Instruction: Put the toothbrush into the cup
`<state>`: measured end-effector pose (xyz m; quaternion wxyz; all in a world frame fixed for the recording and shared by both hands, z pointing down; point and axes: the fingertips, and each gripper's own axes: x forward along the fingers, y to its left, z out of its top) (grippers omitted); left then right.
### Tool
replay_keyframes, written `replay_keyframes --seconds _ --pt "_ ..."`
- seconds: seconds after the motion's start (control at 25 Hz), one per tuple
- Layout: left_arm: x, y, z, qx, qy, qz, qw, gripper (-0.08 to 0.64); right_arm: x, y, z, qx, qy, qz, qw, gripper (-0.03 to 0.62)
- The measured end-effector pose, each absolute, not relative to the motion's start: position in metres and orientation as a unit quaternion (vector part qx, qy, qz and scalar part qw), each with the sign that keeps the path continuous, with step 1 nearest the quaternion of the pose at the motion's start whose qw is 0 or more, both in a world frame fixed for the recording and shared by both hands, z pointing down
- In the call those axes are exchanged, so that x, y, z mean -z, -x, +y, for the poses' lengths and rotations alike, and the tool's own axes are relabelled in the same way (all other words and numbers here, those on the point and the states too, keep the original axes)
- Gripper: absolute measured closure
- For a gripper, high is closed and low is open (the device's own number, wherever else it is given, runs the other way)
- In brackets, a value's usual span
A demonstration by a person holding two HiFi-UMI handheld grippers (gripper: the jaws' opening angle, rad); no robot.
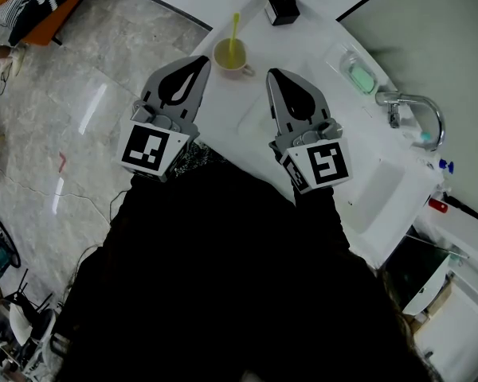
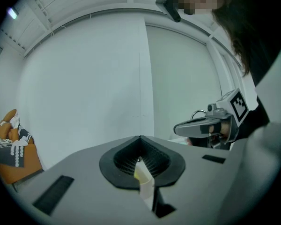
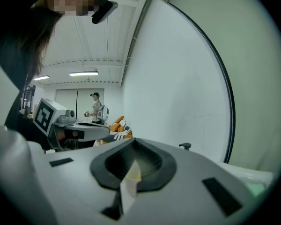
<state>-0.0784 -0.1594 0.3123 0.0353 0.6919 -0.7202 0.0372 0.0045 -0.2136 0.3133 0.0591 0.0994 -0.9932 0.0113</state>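
A cream cup (image 1: pixel 232 57) stands on the white counter (image 1: pixel 223 110), and a yellow toothbrush (image 1: pixel 235 30) stands upright in it. My left gripper (image 1: pixel 201 60) hangs just left of the cup, jaws shut and holding nothing. To the right of the cup, my right gripper (image 1: pixel 271 73) is shut too, also with nothing in it. Both point toward the wall. In the left gripper view the closed left gripper (image 2: pixel 140 137) fills the lower frame and the right gripper (image 2: pixel 179 128) shows beside it. The right gripper view shows the closed right gripper (image 3: pixel 133 139) and the left gripper (image 3: pixel 103 131).
A black dispenser (image 1: pixel 282 6) sits behind the cup. At the right are a dish with green soap (image 1: pixel 358 75), a chrome faucet (image 1: pixel 413 106) and the sink basin (image 1: pixel 378 185). Marble floor lies left, with an orange seat (image 1: pixel 40 2). A person (image 3: pixel 96 108) stands far off.
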Motion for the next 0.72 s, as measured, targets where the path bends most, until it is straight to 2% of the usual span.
replay_keyframes --seconds 0.72 --pt "-0.3166 0.0802 -0.1593 -0.044 -0.691 -0.72 0.038 0.551 -0.3187 -0.0001 -0.2117 -0.013 -0.091 -0.994 0.067 0.589"
